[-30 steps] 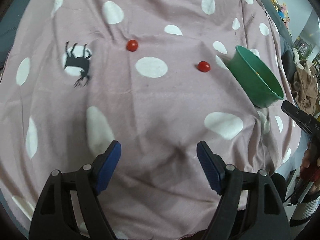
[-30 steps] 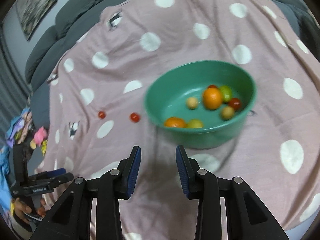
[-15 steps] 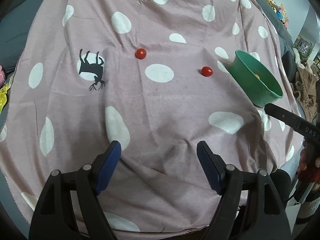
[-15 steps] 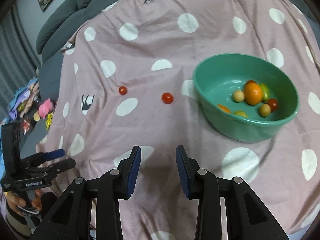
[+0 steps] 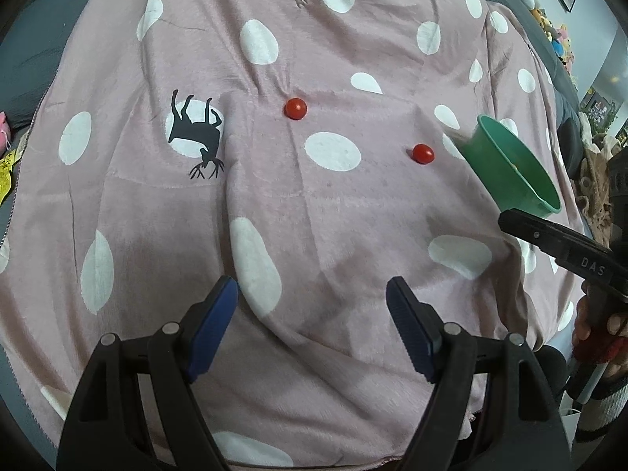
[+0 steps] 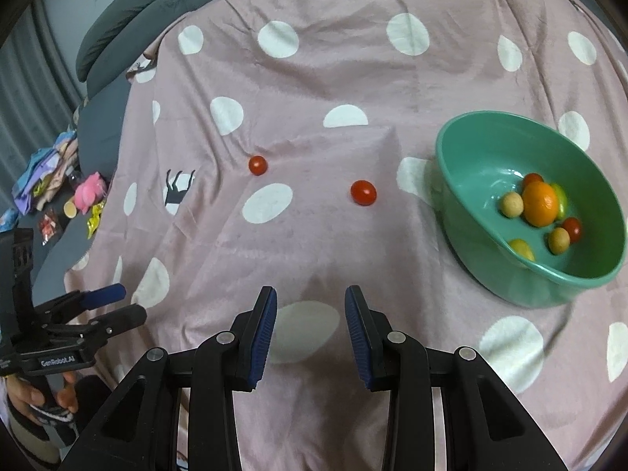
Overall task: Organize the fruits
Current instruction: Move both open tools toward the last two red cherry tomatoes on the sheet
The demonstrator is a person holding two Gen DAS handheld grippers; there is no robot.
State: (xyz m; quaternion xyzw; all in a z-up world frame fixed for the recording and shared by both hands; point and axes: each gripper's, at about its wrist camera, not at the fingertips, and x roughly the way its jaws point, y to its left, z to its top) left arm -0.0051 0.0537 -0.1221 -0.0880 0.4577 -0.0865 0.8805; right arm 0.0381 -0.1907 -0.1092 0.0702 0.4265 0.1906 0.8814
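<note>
Two round red tomatoes (image 6: 363, 192) (image 6: 258, 165), no long axis, bowl (image 6: 506, 286) upright

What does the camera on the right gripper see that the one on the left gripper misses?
Only the right wrist view looks into the green plastic bowl: an orange among small red, yellow and tan fruits.

Only the left wrist view shows the whole black deer print on the cloth.

Both show the pink polka-dot cloth, the two red cherry tomatoes lying on it, and the bowl's outside.

Two loose tomatoes (image 6: 258, 165) (image 6: 363, 192), one bowl (image 6: 463, 180), perhaps seven fruits inside (image 6: 541, 203).
</note>
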